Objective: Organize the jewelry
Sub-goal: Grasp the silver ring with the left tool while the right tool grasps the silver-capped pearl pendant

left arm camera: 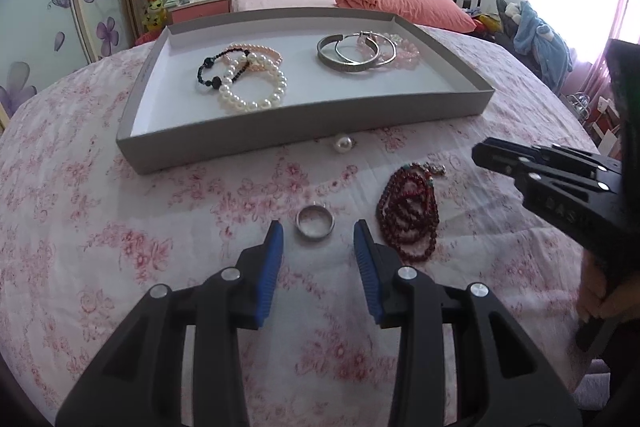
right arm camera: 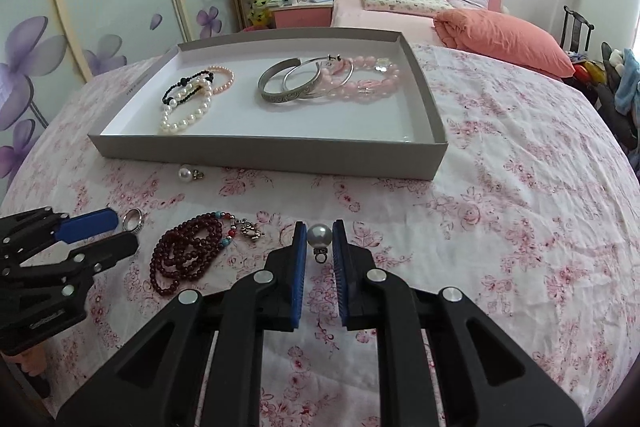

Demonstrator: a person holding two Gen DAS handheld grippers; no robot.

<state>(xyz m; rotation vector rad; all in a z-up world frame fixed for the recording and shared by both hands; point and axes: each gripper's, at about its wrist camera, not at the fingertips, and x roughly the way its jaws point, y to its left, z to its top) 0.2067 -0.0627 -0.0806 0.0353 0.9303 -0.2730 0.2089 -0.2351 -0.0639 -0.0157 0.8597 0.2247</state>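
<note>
A grey pearl pendant (right arm camera: 319,235) is pinched between the blue pads of my right gripper (right arm camera: 319,229), just over the floral cloth; the gripper is shut on it. In the left wrist view the right gripper (left arm camera: 480,155) enters from the right and hides the pearl. My left gripper (left arm camera: 318,229) is open, its tips on either side of a silver ring (left arm camera: 315,223) lying on the cloth, pads clear of it. A dark red bead string (left arm camera: 408,215) lies just right of it. The grey tray (left arm camera: 280,131) holds pearl bracelets (left arm camera: 256,87) and silver bangles (left arm camera: 352,55).
A white pearl pendant (left arm camera: 342,143) lies on the cloth against the tray's near wall. The cloth-covered surface falls away at its rounded edges. Behind it stand a bed with an orange quilt (left arm camera: 404,5) and a flowered wardrobe (right arm camera: 80,11). A hand (left arm camera: 600,299) holds the right gripper.
</note>
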